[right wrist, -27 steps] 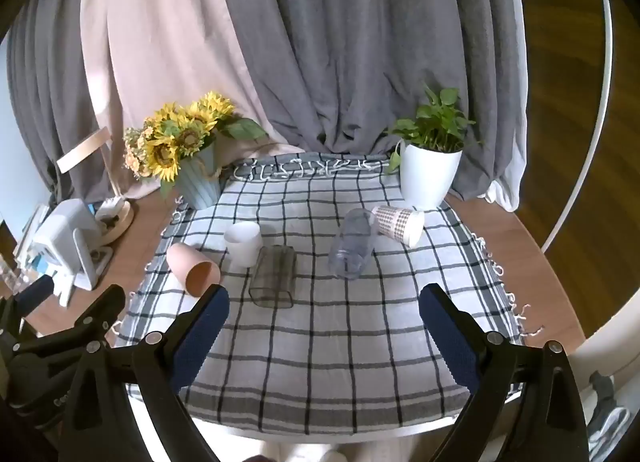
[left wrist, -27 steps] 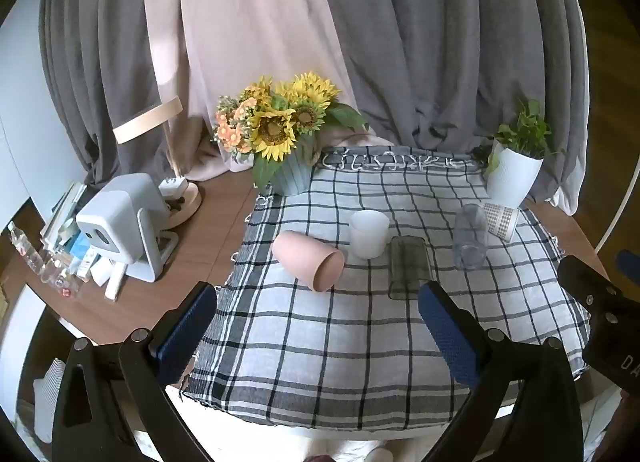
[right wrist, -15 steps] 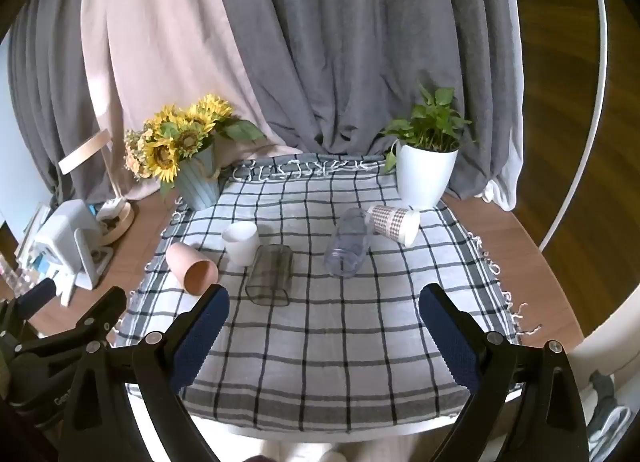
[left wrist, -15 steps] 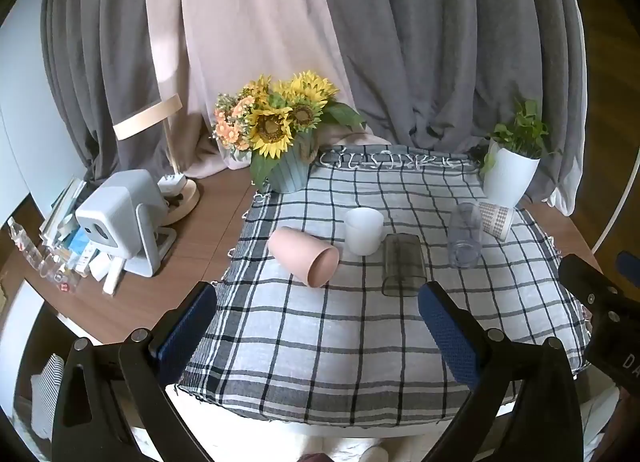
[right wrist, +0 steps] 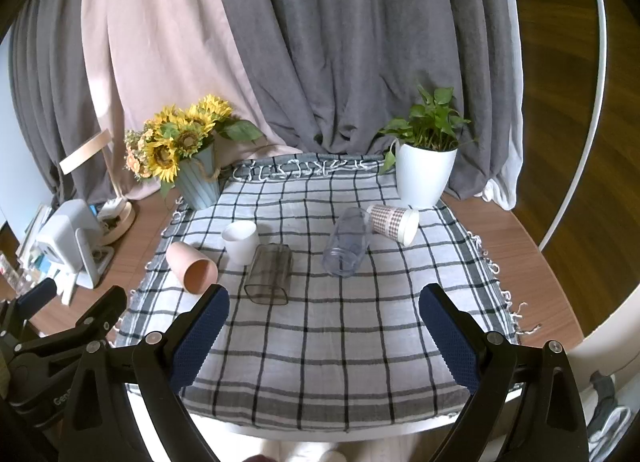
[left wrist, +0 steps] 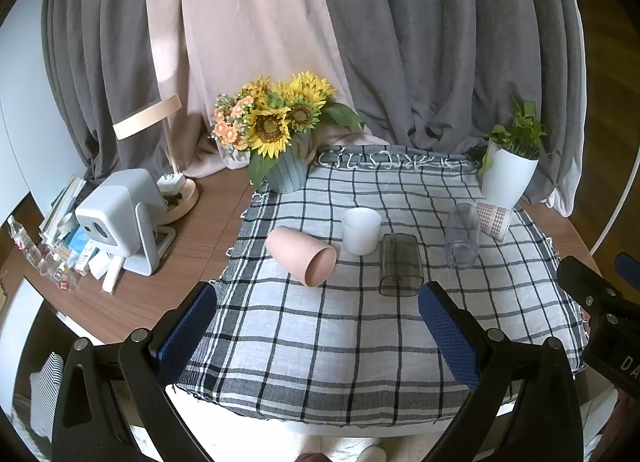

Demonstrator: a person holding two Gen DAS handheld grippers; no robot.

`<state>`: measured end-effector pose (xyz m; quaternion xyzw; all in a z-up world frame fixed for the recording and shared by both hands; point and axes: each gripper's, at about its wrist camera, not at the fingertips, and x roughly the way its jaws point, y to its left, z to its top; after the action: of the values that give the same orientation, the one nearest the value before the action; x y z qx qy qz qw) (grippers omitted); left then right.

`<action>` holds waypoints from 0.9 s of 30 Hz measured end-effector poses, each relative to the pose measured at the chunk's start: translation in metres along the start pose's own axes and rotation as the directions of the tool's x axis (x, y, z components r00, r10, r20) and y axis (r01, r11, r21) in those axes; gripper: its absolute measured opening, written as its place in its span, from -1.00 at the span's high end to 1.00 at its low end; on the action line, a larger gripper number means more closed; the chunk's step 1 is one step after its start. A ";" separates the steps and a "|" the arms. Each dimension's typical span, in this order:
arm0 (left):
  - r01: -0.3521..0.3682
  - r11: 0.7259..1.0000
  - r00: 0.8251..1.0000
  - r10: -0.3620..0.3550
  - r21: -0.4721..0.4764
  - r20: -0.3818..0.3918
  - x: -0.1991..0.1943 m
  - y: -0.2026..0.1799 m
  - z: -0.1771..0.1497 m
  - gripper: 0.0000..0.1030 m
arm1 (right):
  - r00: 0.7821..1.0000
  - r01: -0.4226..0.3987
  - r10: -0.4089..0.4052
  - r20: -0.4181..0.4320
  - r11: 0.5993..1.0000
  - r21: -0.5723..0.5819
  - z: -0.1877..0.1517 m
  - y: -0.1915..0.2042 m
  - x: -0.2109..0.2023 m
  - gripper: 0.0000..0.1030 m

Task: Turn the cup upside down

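Several cups sit on a checked cloth (left wrist: 340, 334). A pink cup (left wrist: 302, 256) (right wrist: 191, 267) lies on its side, mouth towards me. A white cup (left wrist: 361, 230) (right wrist: 241, 241) stands upright. A smoky square cup (left wrist: 400, 270) (right wrist: 270, 274), a clear cup (left wrist: 462, 235) (right wrist: 348, 242) and a patterned paper cup (left wrist: 495, 219) (right wrist: 394, 219) lie on their sides. My left gripper (left wrist: 318, 336) is open and empty near the cloth's front edge. My right gripper (right wrist: 324, 340) is open and empty, to its right.
A sunflower vase (left wrist: 286, 174) stands at the cloth's back left and a white plant pot (left wrist: 508, 180) at the back right. A white projector (left wrist: 120, 218), a lamp base (left wrist: 180, 198) and small clutter sit on the wooden table on the left. Curtains hang behind.
Both grippers have drawn back and risen slightly, so the table looks a little farther away. The cups have not moved. Both grippers stay open.
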<state>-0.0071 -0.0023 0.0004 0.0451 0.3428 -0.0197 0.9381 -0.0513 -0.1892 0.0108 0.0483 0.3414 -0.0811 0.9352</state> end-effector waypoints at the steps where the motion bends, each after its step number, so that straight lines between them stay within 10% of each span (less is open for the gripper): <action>1: 0.000 1.000 1.000 0.000 0.001 0.000 -0.001 0.000 -0.001 -1.00 | 1.000 0.001 -0.001 0.000 1.000 0.001 0.000 0.000 0.000 -0.87; 27: 0.000 1.000 1.000 0.000 -0.001 0.003 -0.004 -0.016 0.008 -1.00 | 1.000 0.000 0.000 0.003 1.000 -0.003 -0.001 -0.001 -0.002 -0.87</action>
<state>-0.0063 -0.0185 0.0084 0.0446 0.3415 -0.0194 0.9386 -0.0536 -0.1901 0.0119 0.0468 0.3401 -0.0806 0.9358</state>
